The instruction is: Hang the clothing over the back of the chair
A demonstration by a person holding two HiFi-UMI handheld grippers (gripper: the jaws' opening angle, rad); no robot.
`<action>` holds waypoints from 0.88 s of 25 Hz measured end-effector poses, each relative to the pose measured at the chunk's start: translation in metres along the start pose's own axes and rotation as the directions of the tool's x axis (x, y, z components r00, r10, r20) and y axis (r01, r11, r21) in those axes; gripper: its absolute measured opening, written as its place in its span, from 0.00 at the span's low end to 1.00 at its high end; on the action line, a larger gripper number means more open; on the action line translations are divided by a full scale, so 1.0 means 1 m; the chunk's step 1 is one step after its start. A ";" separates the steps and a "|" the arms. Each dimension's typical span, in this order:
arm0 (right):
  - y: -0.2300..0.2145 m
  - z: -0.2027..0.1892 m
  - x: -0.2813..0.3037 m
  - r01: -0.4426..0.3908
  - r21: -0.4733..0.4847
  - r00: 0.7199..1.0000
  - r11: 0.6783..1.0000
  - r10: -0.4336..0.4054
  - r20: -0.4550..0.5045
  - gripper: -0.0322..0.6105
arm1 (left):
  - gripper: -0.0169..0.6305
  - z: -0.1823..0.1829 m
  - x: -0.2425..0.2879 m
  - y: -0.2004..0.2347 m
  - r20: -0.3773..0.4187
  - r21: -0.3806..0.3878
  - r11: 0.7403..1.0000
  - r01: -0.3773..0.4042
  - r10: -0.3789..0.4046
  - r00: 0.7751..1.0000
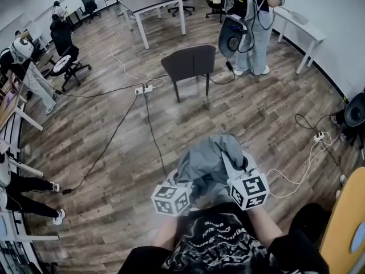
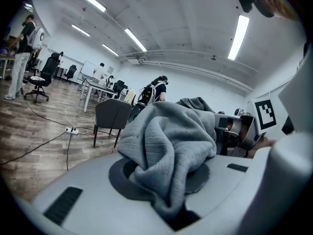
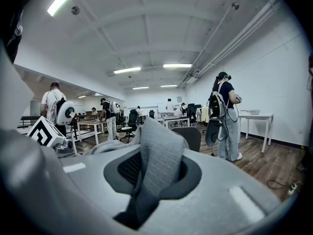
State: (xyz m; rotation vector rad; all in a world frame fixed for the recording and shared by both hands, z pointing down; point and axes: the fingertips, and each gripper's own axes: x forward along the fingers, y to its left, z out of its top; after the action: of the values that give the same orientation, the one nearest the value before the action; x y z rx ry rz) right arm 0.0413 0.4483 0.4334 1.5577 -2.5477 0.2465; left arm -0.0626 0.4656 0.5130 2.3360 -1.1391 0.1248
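left gripper and right gripper were each clamped on the bunched grey clothing; the chair stood well apart at twelve o'clock, neither gripper nearer.

The head camera looks steeply down from above the wearer's chest, close over the left gripper, the right gripper and the bunched grey clothing, with the wooden floor and the dark chair farther ahead. Each gripper's camera sits low, right behind its own jaws, facing nearly level across the room, and catches the other gripper at its inner edge. All three views share the clothing and the chair.
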 end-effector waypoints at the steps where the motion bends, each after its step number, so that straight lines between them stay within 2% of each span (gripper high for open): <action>1: -0.002 -0.001 0.004 -0.005 0.004 1.000 1.000 0.005 -0.003 0.15 | 0.15 0.000 0.003 0.003 -0.006 -0.003 1.000 -0.005 0.005 1.000; 6: -0.021 -0.005 0.031 -0.035 0.022 0.999 0.999 0.036 -0.027 0.15 | 0.15 0.003 0.027 0.016 -0.030 -0.026 0.999 -0.038 0.038 0.999; 11: -0.051 -0.004 0.058 -0.056 0.039 0.997 0.998 0.058 -0.051 0.15 | 0.15 0.010 0.059 0.019 -0.067 0.014 0.999 -0.038 0.039 0.997; 15: -0.081 -0.002 0.076 -0.072 0.047 0.995 0.996 0.075 -0.063 0.15 | 0.15 0.015 0.090 0.021 -0.076 0.015 0.999 -0.040 0.041 0.996; 19: -0.108 0.008 0.096 -0.085 0.048 0.995 0.995 0.088 -0.057 0.15 | 0.15 0.018 0.121 0.021 -0.102 0.027 0.998 -0.050 0.053 0.993; 22: -0.124 0.018 0.110 -0.114 0.023 0.992 0.993 0.115 -0.053 0.15 | 0.15 0.022 0.142 0.021 -0.094 0.007 0.998 -0.067 0.068 0.993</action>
State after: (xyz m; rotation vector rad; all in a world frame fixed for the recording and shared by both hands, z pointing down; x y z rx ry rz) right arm 0.1012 0.2933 0.4469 1.3935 -2.6029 0.3241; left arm 0.0087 0.3437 0.5463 2.2703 -1.1725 0.2590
